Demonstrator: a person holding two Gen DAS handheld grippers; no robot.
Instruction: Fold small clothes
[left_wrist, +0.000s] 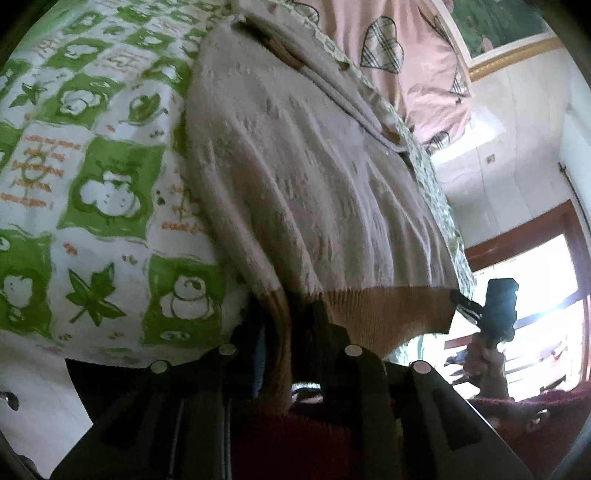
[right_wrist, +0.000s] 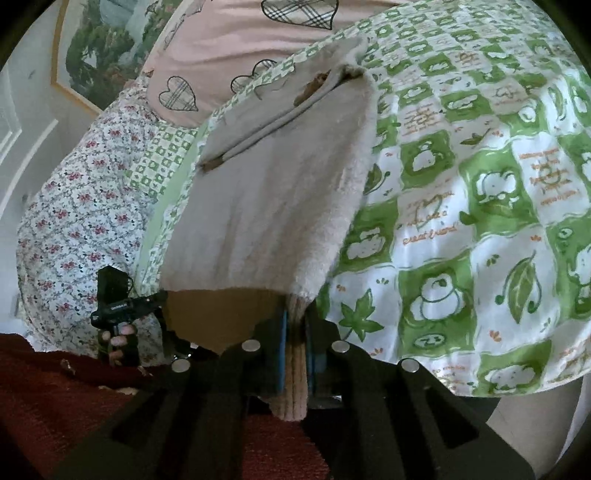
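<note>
A small beige knit sweater with a tan ribbed hem lies on a bed with a green-and-white patterned sheet. My left gripper is shut on one corner of the hem. My right gripper is shut on the other hem corner, with the ribbed fabric bunched between its blue pads. The sweater stretches away from both grippers, its hem lifted off the sheet. The right gripper shows in the left wrist view, and the left gripper shows in the right wrist view.
A pink pillow with plaid hearts lies at the bed's head, also in the right wrist view. A floral quilt lies beside the sweater. A framed picture hangs on the wall. A bright window is at right.
</note>
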